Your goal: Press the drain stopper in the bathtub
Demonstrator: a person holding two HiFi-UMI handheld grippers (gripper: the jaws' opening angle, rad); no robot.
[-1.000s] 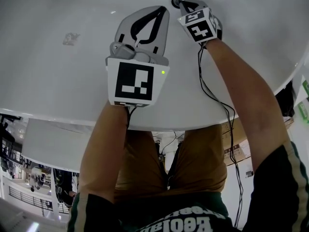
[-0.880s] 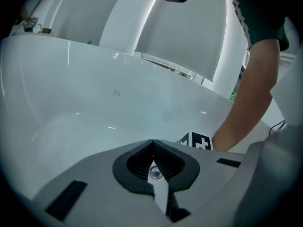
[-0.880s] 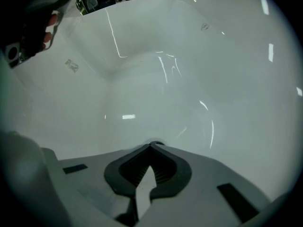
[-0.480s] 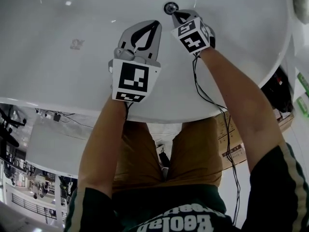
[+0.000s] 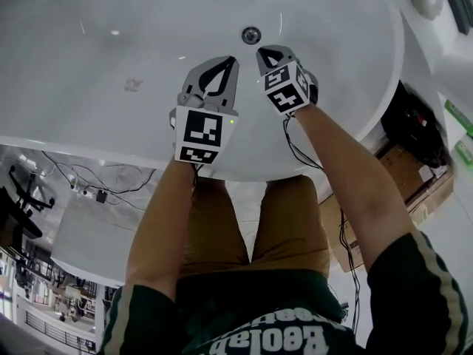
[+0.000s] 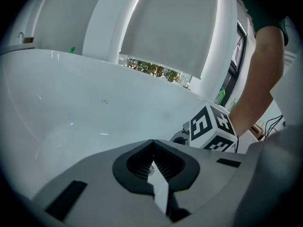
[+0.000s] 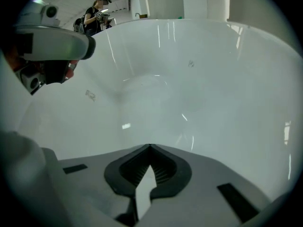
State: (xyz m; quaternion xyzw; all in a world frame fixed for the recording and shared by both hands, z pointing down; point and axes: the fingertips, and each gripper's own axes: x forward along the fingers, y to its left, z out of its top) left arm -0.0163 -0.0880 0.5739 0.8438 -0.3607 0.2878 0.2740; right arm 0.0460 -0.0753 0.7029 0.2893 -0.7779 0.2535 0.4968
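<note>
The round metal drain stopper [image 5: 251, 35] sits in the floor of the white bathtub [image 5: 89, 58], seen in the head view. My right gripper [image 5: 263, 51] is shut and empty, its tip a short way below and right of the stopper, not touching it. My left gripper [image 5: 231, 59] is shut and empty too, just left of the right one. In the left gripper view the shut left gripper [image 6: 152, 141] points at the tub wall, with the right gripper's marker cube [image 6: 211, 128] beside it. The right gripper [image 7: 150, 145] faces bare tub wall in its own view.
The tub's near rim [image 5: 222, 174] runs under my forearms. Cardboard boxes [image 5: 403, 172] and a dark object [image 5: 417, 128] stand right of the tub. Cables [image 5: 96, 187] lie on the floor at left. A person [image 7: 97, 11] stands far off beyond the tub.
The right gripper's tip was at the drain stopper one second ago; now both grippers have drawn back toward me and the stopper stands apart from them.
</note>
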